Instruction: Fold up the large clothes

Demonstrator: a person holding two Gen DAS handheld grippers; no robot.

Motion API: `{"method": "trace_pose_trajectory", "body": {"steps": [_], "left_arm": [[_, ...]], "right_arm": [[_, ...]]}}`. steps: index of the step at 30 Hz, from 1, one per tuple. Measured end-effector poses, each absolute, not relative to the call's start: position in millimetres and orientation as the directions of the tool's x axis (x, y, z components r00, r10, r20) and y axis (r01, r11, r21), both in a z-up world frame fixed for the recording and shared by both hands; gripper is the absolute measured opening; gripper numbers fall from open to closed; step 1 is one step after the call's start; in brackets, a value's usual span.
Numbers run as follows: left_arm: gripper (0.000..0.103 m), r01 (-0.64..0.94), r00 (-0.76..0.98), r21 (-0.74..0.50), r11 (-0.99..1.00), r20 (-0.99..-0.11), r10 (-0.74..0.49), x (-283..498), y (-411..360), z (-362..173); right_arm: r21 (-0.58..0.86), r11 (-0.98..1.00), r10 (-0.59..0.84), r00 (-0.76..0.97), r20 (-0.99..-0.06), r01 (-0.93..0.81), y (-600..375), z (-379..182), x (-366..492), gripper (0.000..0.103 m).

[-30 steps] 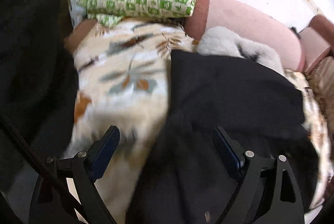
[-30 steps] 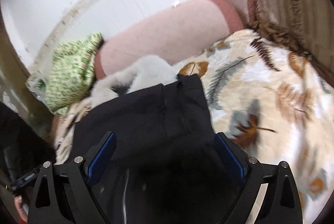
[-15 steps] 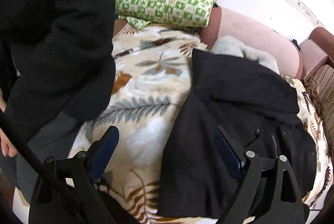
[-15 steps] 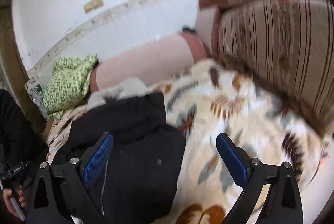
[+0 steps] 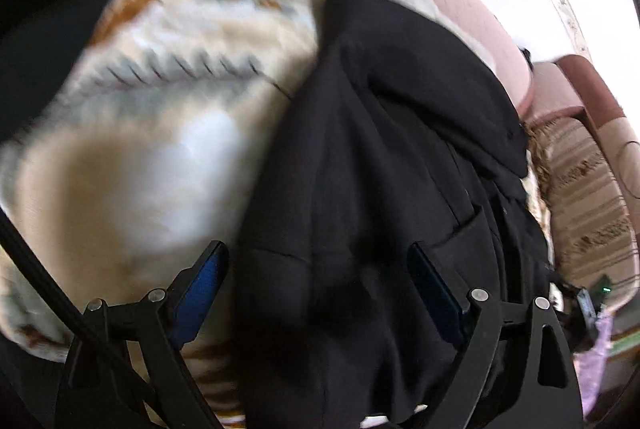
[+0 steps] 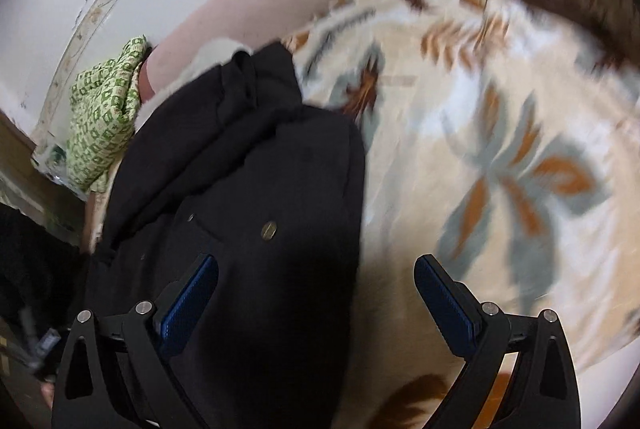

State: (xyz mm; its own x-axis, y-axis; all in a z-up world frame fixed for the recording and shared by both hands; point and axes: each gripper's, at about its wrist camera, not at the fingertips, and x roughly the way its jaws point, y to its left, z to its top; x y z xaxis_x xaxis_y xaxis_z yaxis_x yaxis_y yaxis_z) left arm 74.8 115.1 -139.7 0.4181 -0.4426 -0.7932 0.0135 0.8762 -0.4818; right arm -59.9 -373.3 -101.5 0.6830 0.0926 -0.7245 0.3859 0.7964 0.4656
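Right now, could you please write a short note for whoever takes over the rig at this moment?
Left claw: open, empty, over the black coat.
Right claw: open, empty, over the coat's right edge.
The coat lies roughly spread on the leaf-print blanket, hood end toward the pink bolster, and looks bunched there.
Done: coat laid out.
Left: all the folding; no clear fold is visible yet.

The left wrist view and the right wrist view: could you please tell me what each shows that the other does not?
Only the left wrist view shows the left gripper, open over the coat. Only the right wrist view shows the right gripper, open, and a brass button. Both show the coat, the leaf blanket, the green cloth and the pink bolster.
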Motion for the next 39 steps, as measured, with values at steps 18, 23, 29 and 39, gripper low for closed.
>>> {"method": "trace_pose_trajectory", "body": {"steps": [18, 23, 29, 39], "left_arm": [[0.084, 0.102, 0.42, -0.584, 0.805, -0.708, -0.567, 46, 82, -146], [0.06, 0.103, 0.438, -0.494, 0.863, -0.757, -0.485, 35, 63, -143], [0.015, 0.057, 0.456, -0.506, 0.861, -0.754, -0.473, 35, 89, -115], [0.012, 0.111, 0.558, -0.458, 0.882, -0.706, -0.437, -3, 105, -66]], "right_arm": [[0.703, 0.689, 0.462, 0.64, -0.614, 0.177, -305, -140, -67, 0.069], [0.713, 0.676, 0.46, 0.648, -0.607, 0.188, -302, -143, -71, 0.057], [0.731, 0.651, 0.458, 0.664, -0.591, 0.201, -307, -131, -73, 0.028], [0.707, 0.707, 0.474, 0.742, -0.475, 0.001, -278, -48, -102, 0.022]]}}
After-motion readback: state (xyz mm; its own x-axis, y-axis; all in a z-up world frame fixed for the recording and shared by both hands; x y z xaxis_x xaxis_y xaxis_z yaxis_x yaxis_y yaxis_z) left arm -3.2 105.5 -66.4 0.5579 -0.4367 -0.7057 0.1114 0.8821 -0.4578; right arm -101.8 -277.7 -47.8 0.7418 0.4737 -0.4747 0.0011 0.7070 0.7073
